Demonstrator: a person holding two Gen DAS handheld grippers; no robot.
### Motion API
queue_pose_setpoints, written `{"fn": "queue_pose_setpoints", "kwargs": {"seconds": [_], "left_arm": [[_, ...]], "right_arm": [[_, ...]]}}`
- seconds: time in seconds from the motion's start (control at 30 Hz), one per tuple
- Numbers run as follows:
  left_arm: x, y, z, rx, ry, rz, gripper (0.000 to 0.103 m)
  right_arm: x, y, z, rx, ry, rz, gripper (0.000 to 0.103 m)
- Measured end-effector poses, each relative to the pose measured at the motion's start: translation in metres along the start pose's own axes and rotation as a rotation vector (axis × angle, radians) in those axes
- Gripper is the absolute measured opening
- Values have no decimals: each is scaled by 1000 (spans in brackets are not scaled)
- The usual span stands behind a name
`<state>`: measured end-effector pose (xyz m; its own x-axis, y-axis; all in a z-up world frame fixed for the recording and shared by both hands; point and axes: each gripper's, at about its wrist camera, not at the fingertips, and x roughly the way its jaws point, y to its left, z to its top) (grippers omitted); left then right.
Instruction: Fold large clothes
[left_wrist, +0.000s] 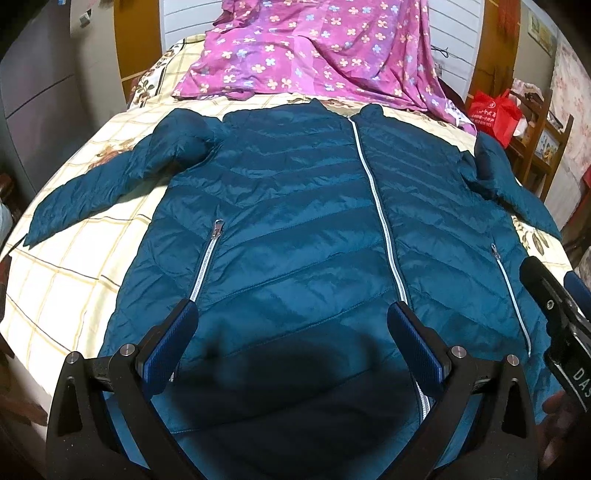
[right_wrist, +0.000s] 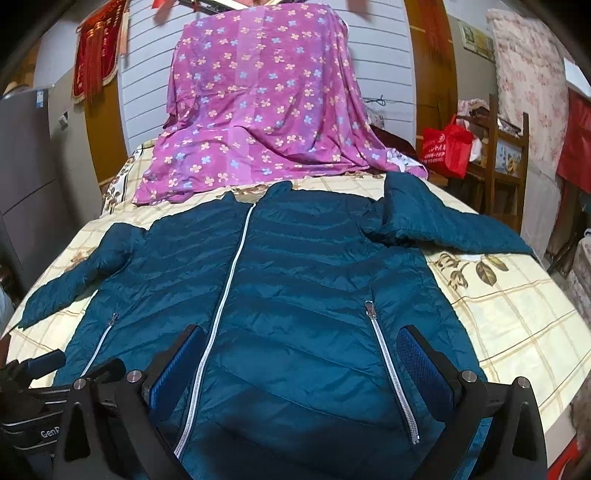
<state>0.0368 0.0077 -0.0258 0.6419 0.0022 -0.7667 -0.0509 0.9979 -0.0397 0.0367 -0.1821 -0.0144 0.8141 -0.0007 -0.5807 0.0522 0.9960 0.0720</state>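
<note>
A teal quilted jacket (left_wrist: 295, 206) lies flat and face up on the bed, zipped shut, collar at the far end, both sleeves spread out to the sides. It also shows in the right wrist view (right_wrist: 306, 266). My left gripper (left_wrist: 291, 314) is open and empty, hovering over the jacket's lower left front beside the centre zip. My right gripper (right_wrist: 301, 343) is open and empty over the lower right front, near the right pocket zip (right_wrist: 391, 369). The right gripper's body shows at the right edge of the left wrist view (left_wrist: 557, 314).
The bed has a cream checked sheet with flower prints (left_wrist: 74, 266). A purple flowered cloth (right_wrist: 258, 103) drapes over the headboard end beyond the collar. A red bag (right_wrist: 447, 147) and a wooden rack stand to the right. A grey cabinet (left_wrist: 37, 92) stands to the left.
</note>
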Motion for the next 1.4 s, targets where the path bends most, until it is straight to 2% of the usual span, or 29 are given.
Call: {"fn": "queue_pose_setpoints", "kwargs": {"seconds": [1.4], "left_arm": [[-1,-2,-1,0,-7,-5,103]], "right_arm": [[1,6,-2,-17,-10,-11,103]]}}
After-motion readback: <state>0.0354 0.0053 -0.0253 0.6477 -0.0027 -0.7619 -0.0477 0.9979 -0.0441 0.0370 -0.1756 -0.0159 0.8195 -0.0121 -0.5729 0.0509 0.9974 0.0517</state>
